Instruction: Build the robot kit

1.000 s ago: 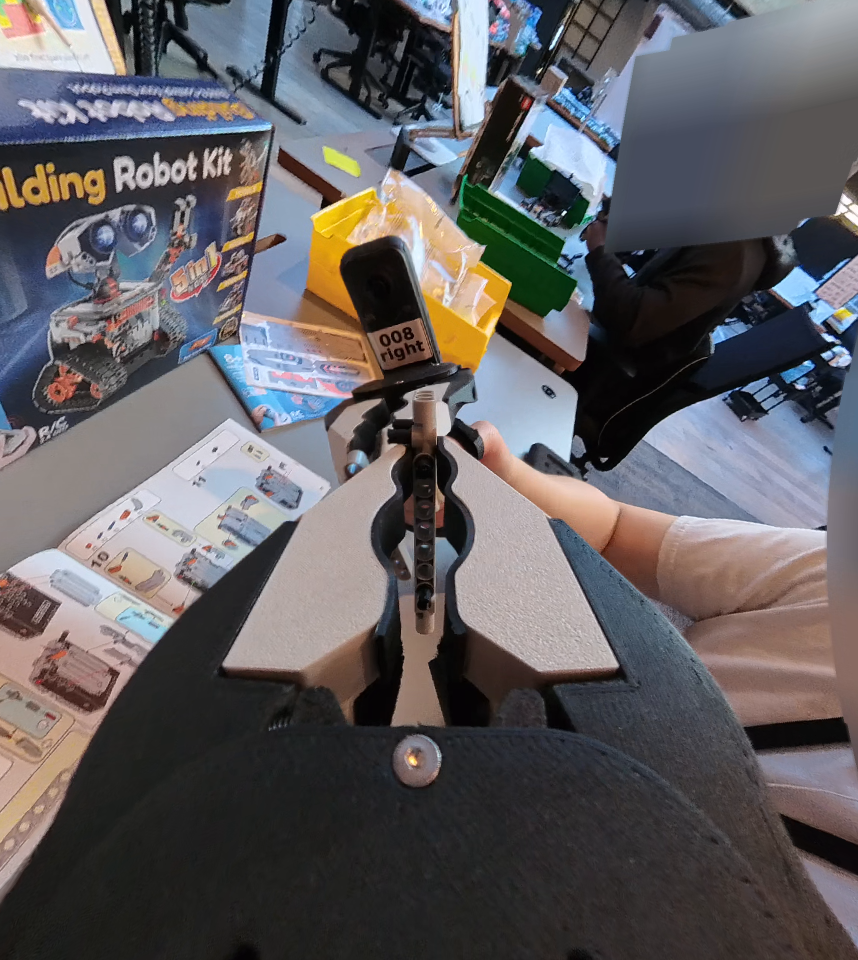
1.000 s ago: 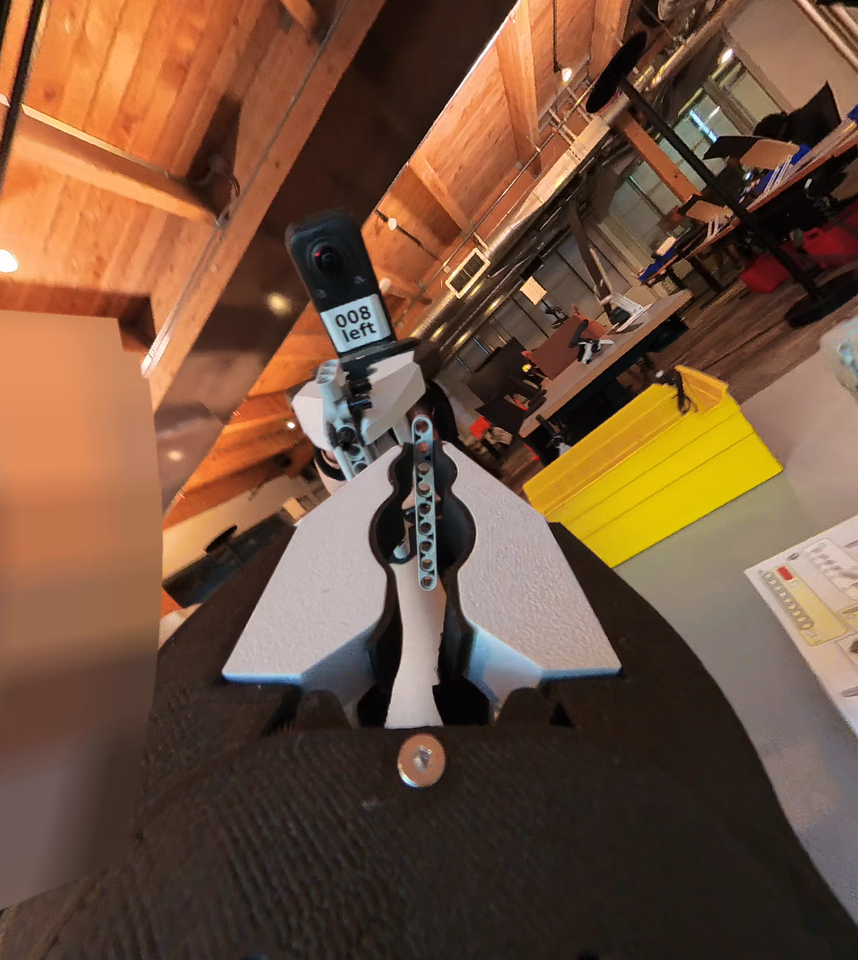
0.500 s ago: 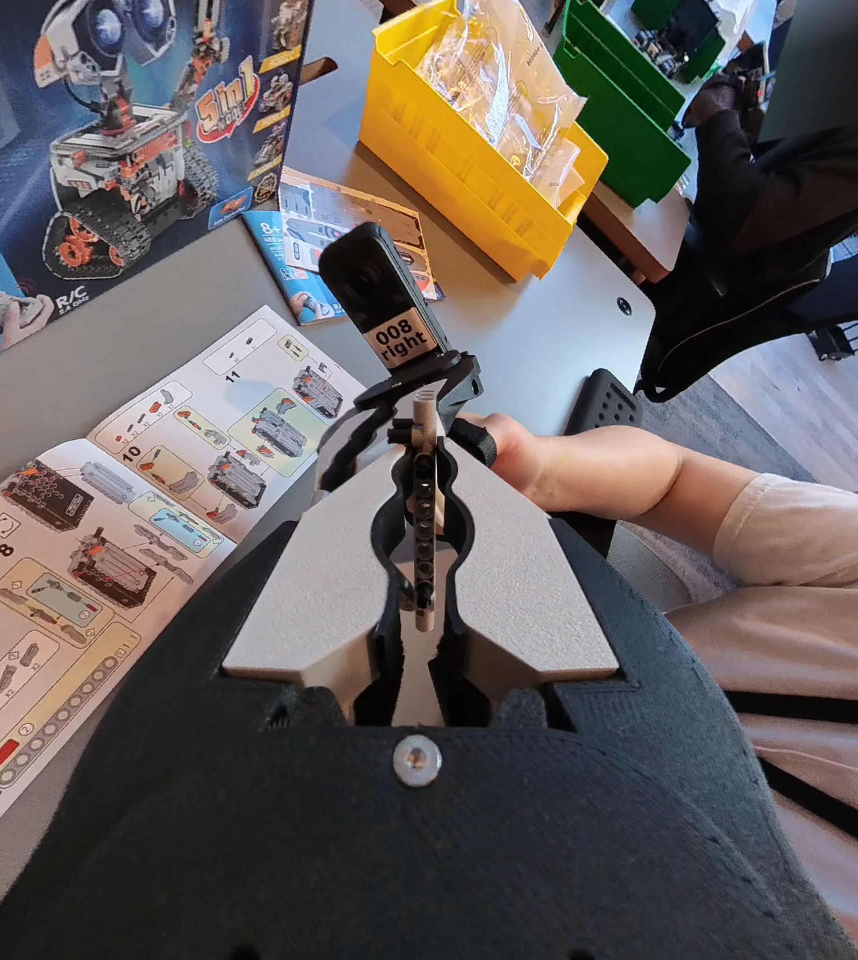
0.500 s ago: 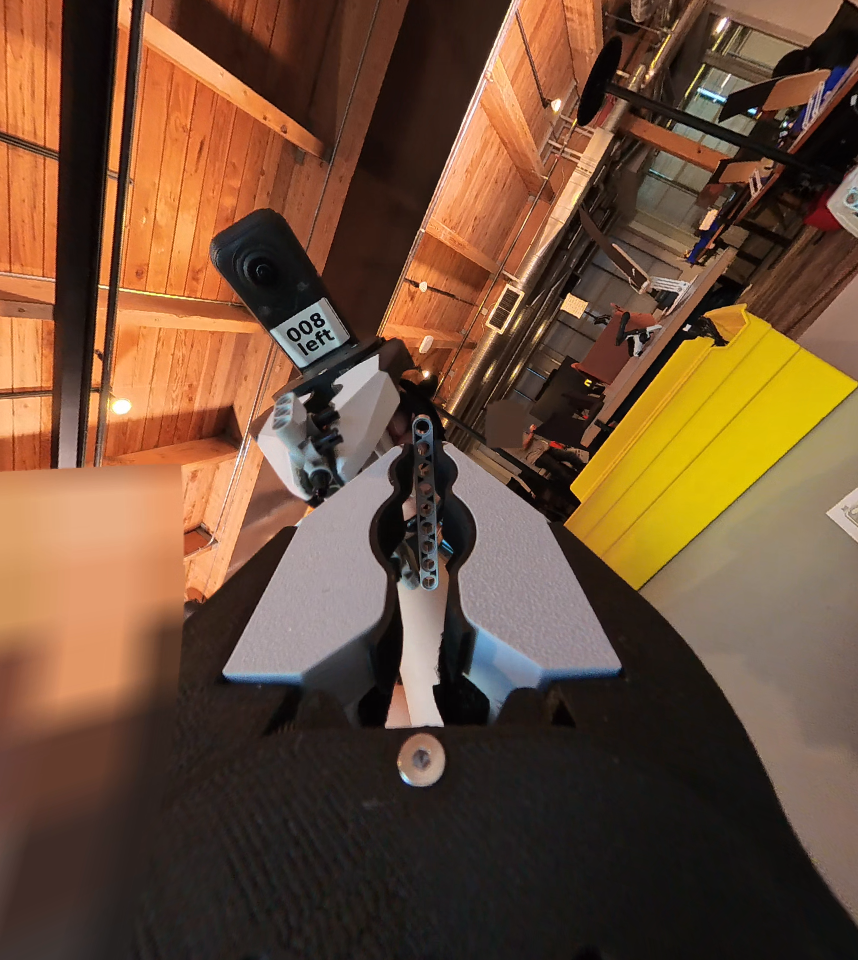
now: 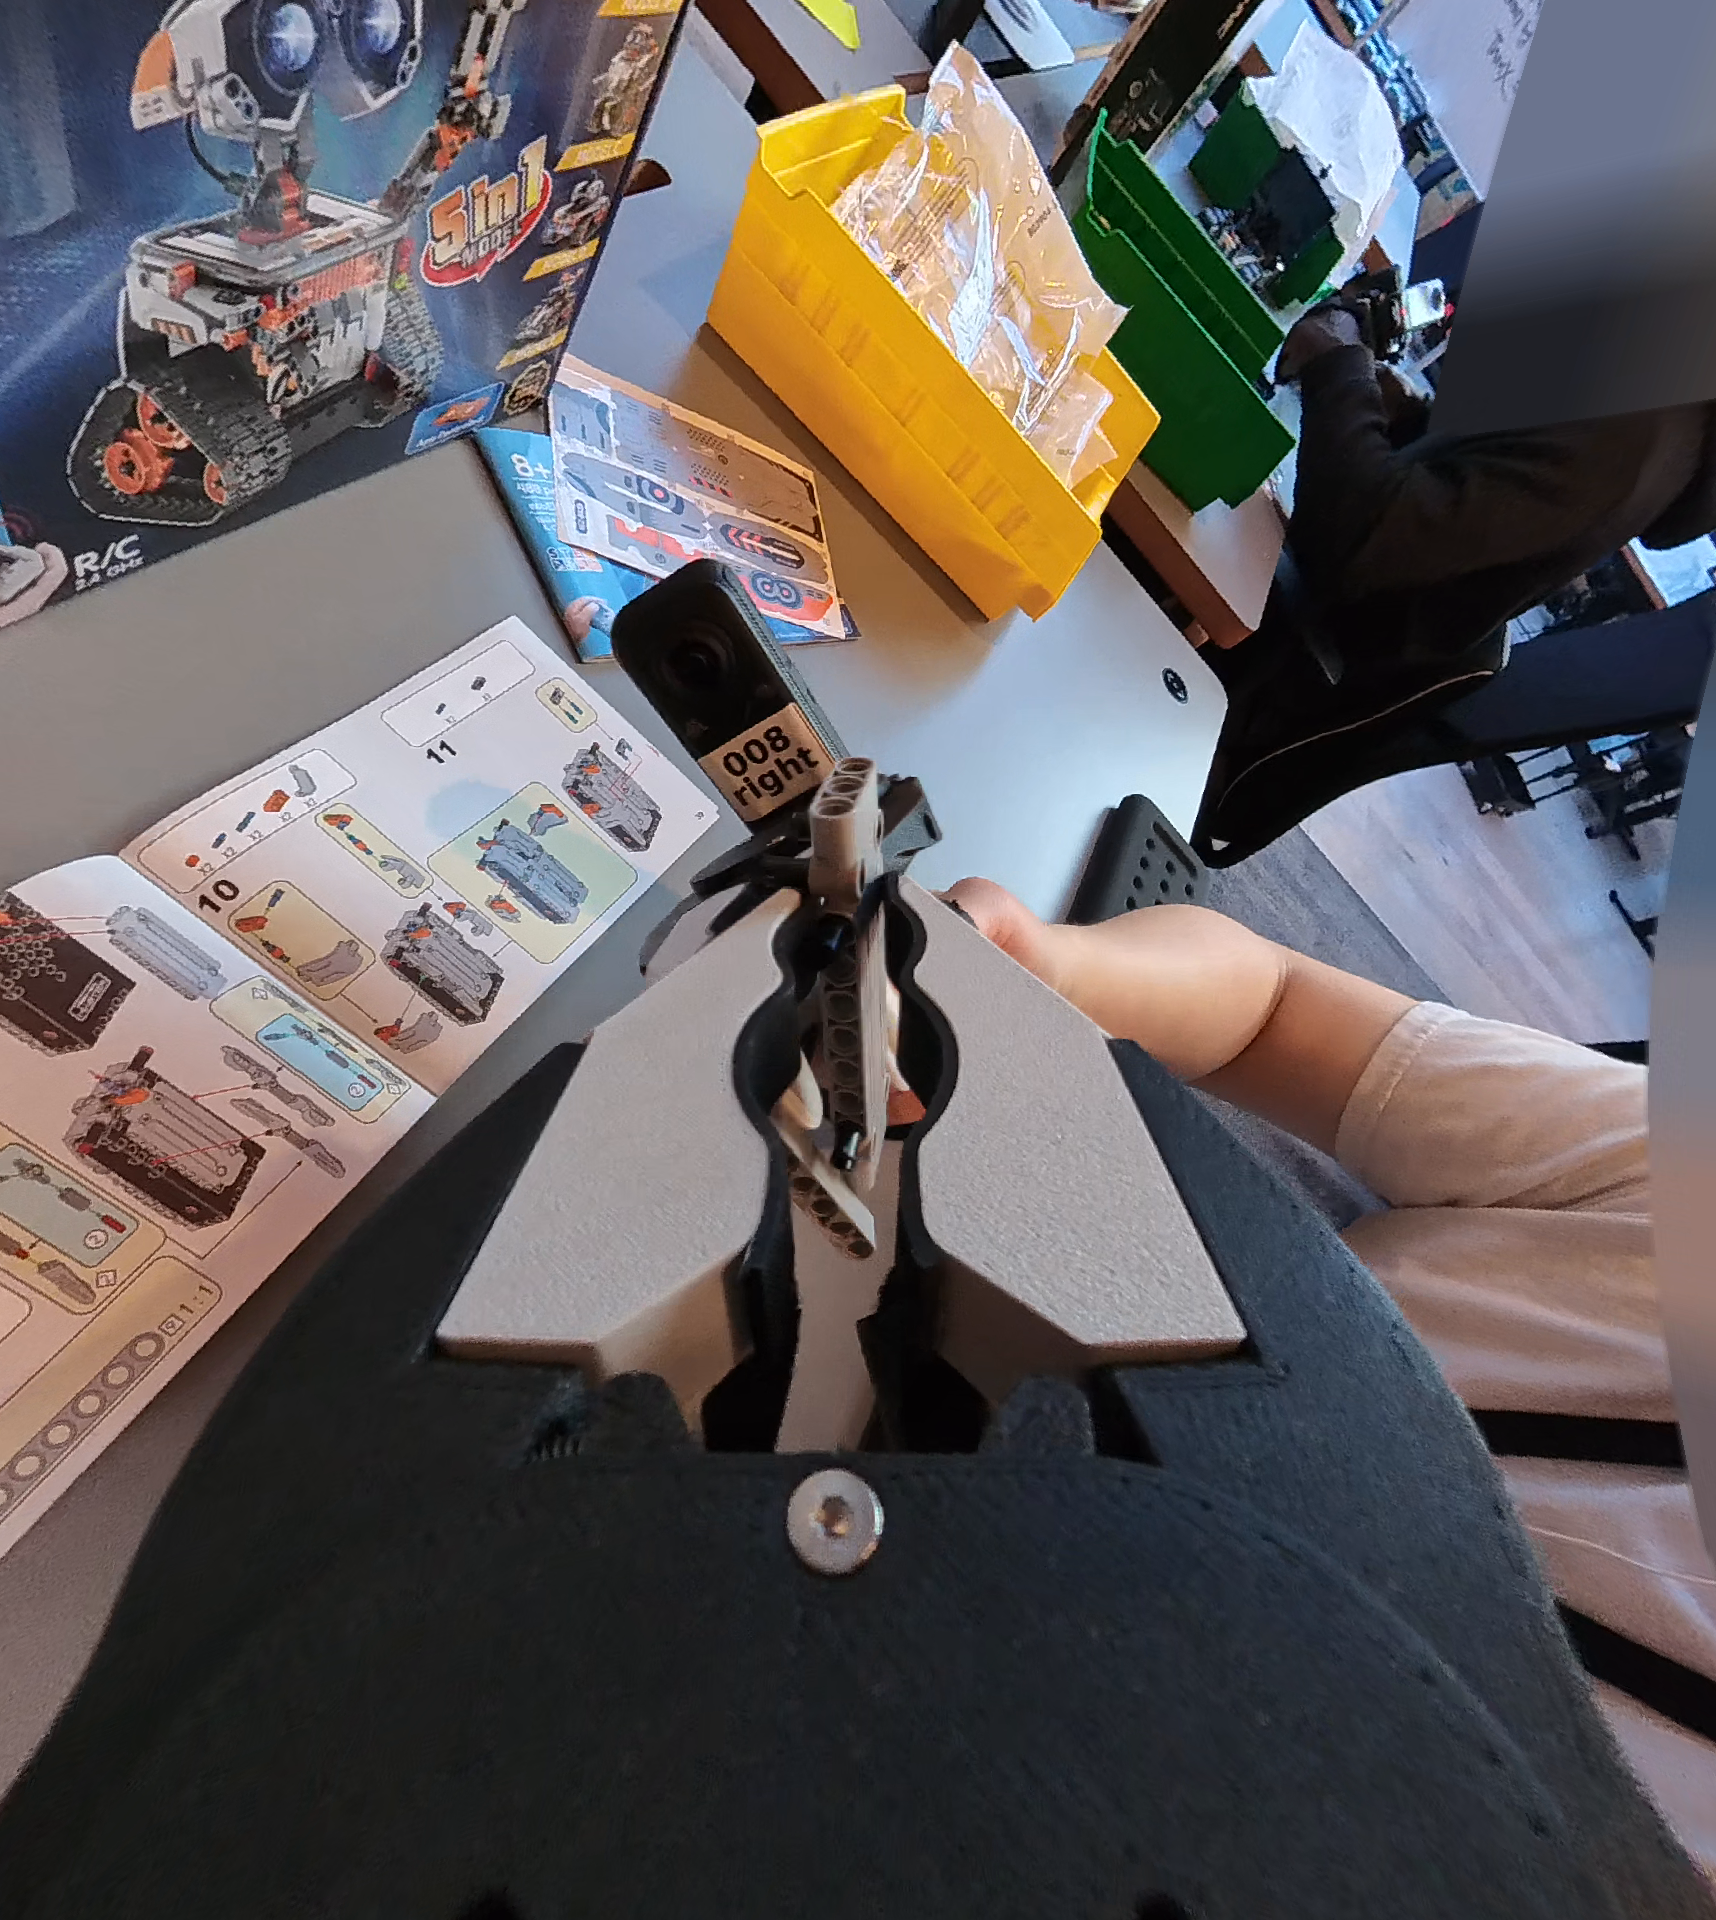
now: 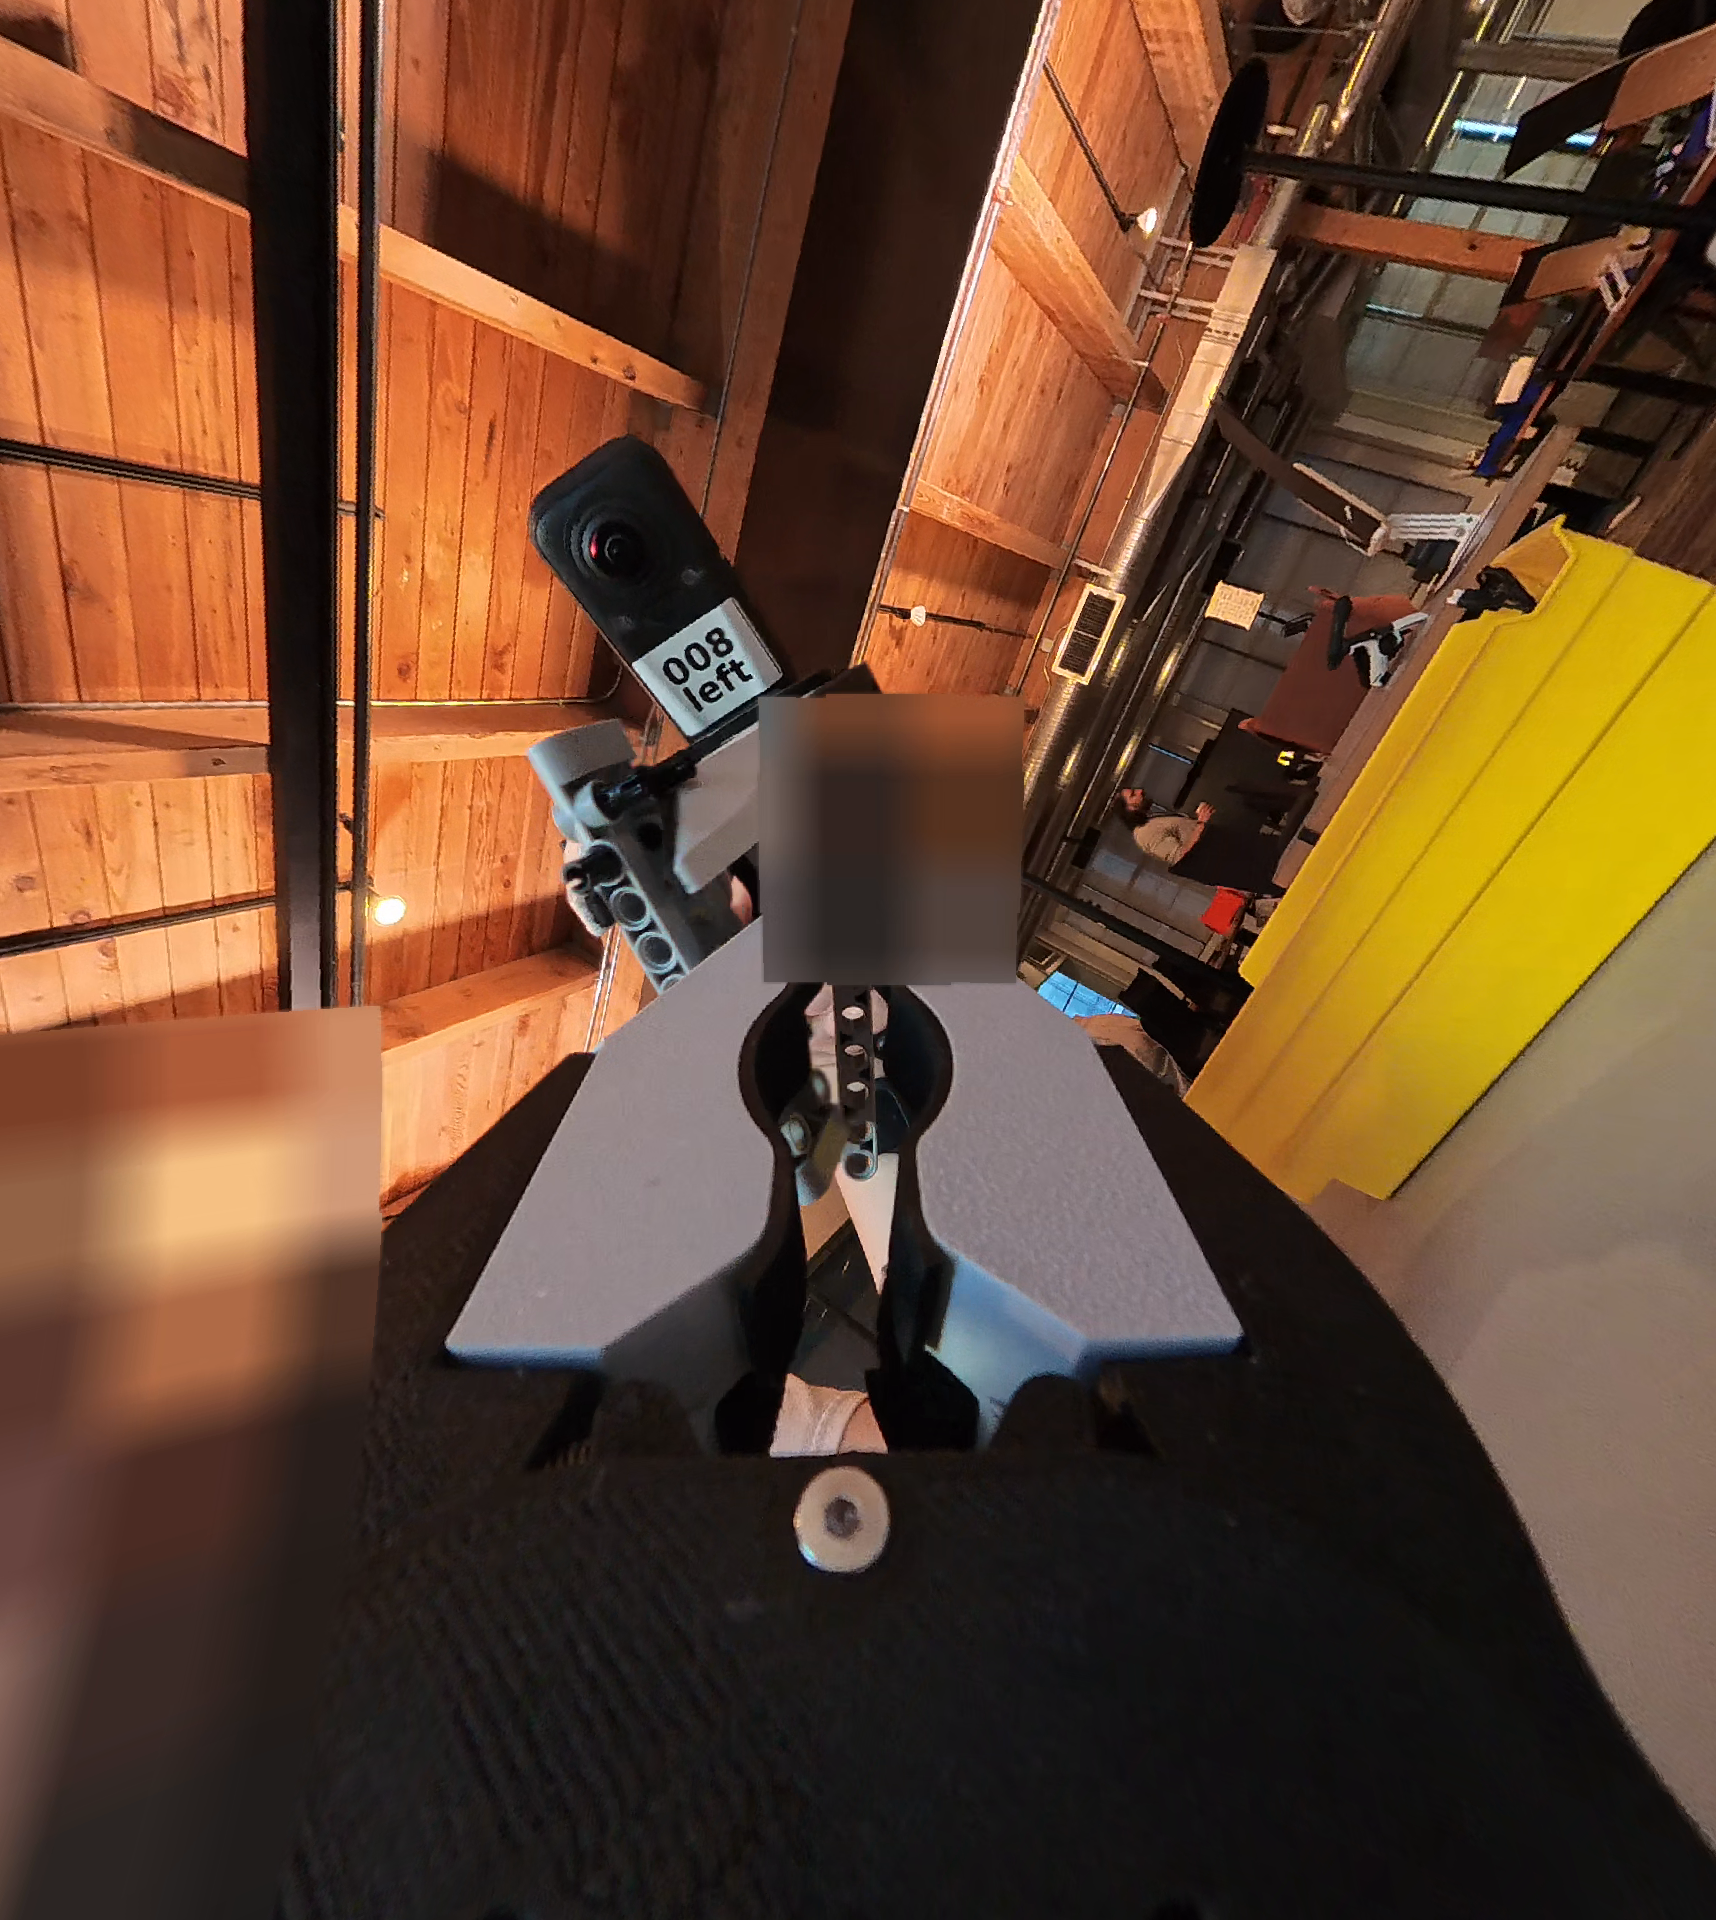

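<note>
Left wrist view, from left to right: a dark blue cardboard kit box printed with a tracked toy robot stands on my grey bench at the far left. In front of it an open white instruction booklet lies flat, its pages showing numbered build steps. Past the booklet's far corner lie a blue-edged leaflet and a sticker sheet, then a yellow plastic bin holding clear bags, and behind that a green plastic bin.

My left hand-held gripper hangs above the bench's near edge, its two grey fingers pressed together on a light grey perforated building beam. The beam stands up between the fingers and pokes out past their tips; a second short grey holed strip and black pins are joined to its lower end, inside the cut-out between the fingers. Just beyond the beam's tip is my other tool's black camera with a white printed label, and my bare forearm reaches in from the right. The bench's rounded corner lies to the right, with open wooden floor beyond it.

In the right wrist view, my right hand-held gripper points up toward a wooden plank ceiling. Its fingers are clamped on a thin dark grey holed strip, whose upper end is hidden by a blurred patch. The left tool, with its labelled camera and grey beam, sits just up and left. A yellow bin wall and bare bench fill the right.
</note>
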Demonstrator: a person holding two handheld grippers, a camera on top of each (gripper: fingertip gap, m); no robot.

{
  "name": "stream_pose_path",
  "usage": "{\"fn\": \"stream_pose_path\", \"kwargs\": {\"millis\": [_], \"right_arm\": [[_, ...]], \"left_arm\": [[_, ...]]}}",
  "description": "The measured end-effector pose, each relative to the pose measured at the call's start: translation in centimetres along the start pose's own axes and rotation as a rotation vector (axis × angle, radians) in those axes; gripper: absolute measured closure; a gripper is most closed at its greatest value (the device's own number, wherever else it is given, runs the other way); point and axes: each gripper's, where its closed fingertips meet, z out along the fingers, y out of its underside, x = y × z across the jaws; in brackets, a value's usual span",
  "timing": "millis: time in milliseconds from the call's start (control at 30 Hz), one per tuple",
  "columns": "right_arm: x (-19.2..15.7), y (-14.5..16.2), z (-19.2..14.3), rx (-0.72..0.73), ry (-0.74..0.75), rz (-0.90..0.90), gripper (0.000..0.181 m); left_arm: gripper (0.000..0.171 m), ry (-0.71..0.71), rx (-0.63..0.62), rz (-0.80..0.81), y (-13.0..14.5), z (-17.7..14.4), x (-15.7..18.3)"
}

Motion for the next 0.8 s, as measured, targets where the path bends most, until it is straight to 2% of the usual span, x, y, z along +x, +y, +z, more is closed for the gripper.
{"fn": "stream_pose_path", "kwargs": {"millis": [33, 267, 333, 400, 467, 533, 633, 800], "right_arm": [[0.0, 0.0, 0.0, -0.001, -0.003, 0.000, 0.176], [-0.8, -0.1, 0.0, -0.024, -0.027, -0.028, 0.176], [-0.6, -0.6, -0.3, -0.039, 0.023, -0.105, 0.176], [-1.2, -2.1, -1.1, -0.031, 0.086, -0.273, 0.175], [-3.3, -3.6, -1.8, -0.059, 0.151, -0.520, 0.176], [-6.5, -3.7, -1.9, -0.122, 0.170, -0.743, 0.175], [-11.6, -1.1, -0.4, -0.200, 0.031, -0.771, 0.175], [-14.1, 1.1, 0.8, -0.230, -0.024, -0.784, 0.175]], "left_arm": [[0.167, 0.007, 0.004, 0.006, -0.1, 0.0, 0.2], [0.167, 0.066, 0.030, 0.043, -0.6, -0.2, 1.4], [0.167, 0.092, 0.057, 0.077, -1.1, -0.7, 2.3], [0.167, 0.098, 0.097, 0.119, -1.8, -1.4, 3.2], [0.167, 0.129, 0.146, 0.163, -2.4, -2.3, 4.5], [0.167, 0.154, 0.205, 0.200, -3.1, -3.3, 5.7], [0.167, 0.198, 0.292, 0.229, -4.1, -4.5, 7.5], [0.167, 0.210, 0.298, 0.324, -3.8, -4.7, 9.8]]}}
